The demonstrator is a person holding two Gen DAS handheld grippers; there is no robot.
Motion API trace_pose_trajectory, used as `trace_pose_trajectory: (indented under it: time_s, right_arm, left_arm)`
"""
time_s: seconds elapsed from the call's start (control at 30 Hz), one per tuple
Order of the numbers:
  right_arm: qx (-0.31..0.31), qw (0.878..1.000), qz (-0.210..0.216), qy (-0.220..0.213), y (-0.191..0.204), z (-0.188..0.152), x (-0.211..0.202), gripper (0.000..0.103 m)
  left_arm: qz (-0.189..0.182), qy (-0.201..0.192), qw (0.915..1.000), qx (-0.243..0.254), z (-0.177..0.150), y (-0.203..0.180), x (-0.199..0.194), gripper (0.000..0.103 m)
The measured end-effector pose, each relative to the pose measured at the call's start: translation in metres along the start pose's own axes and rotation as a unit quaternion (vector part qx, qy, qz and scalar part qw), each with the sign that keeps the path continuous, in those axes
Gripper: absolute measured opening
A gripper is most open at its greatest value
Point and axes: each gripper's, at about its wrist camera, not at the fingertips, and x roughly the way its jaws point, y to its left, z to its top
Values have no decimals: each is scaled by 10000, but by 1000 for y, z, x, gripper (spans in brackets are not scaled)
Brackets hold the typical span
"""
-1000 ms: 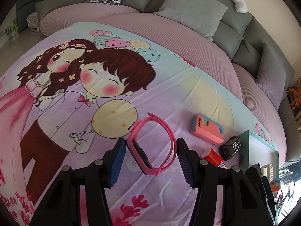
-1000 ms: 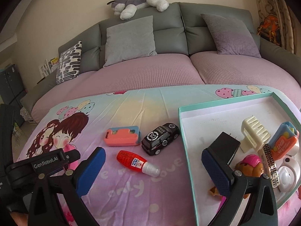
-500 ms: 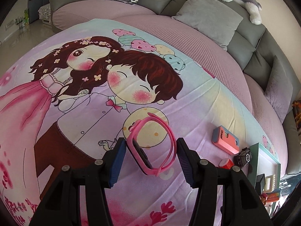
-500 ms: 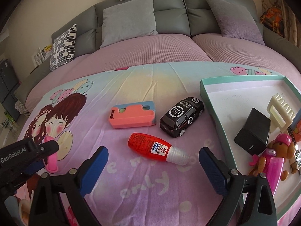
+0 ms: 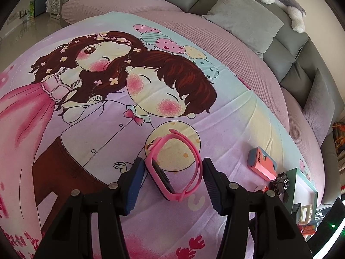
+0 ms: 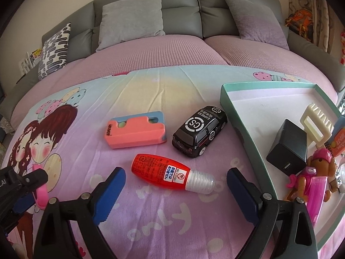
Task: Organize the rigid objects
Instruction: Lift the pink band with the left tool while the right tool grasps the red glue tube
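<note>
My left gripper (image 5: pixel 172 166) is shut on a pink wristwatch (image 5: pixel 163 177), with one pad on its dark face and the other on the strap loop, just above the cartoon blanket (image 5: pixel 107 129). The right wrist view catches that gripper at the left edge, the pink strap (image 6: pixel 41 191) hanging from it. My right gripper (image 6: pixel 175 179) is open wide and low over the blanket. A red bottle with a clear cap (image 6: pixel 170 173) lies on its side between the fingertips, untouched by either pad. Behind it lie a pink-and-blue case (image 6: pixel 134 130) and a black toy car (image 6: pixel 199 131).
A teal-rimmed white tray (image 6: pixel 237 90) stands at the right, holding a black charger (image 6: pixel 289 149), a cream comb (image 6: pixel 317 125), a small doll (image 6: pixel 308 177) and other bits. A grey sofa with cushions (image 6: pixel 131 19) runs along the back. The floor (image 5: pixel 19 34) shows beyond the blanket's left edge.
The left gripper carried the watch left across the blanket; case, car and tray slid toward that view's right edge. The right gripper dropped and moved in, so the red bottle now lies between its fingers.
</note>
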Motion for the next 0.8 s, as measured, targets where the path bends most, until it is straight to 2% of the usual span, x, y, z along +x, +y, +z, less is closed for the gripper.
trace_pose_trajectory:
  time_s: [0.3, 0.53, 0.8]
  right_arm:
    - [-34, 10000, -78, 9, 2, 1, 2, 93]
    - [29, 9999, -162, -34, -3, 2, -1, 78]
    - [49, 10000, 24, -46, -9, 2, -8, 78]
  left_arm:
    - [11, 20, 10000, -22, -1, 3, 0, 57]
    - [11, 38, 10000, 26, -1, -3, 1, 57]
    - [9, -7, 9999, 130, 0, -10, -2, 57]
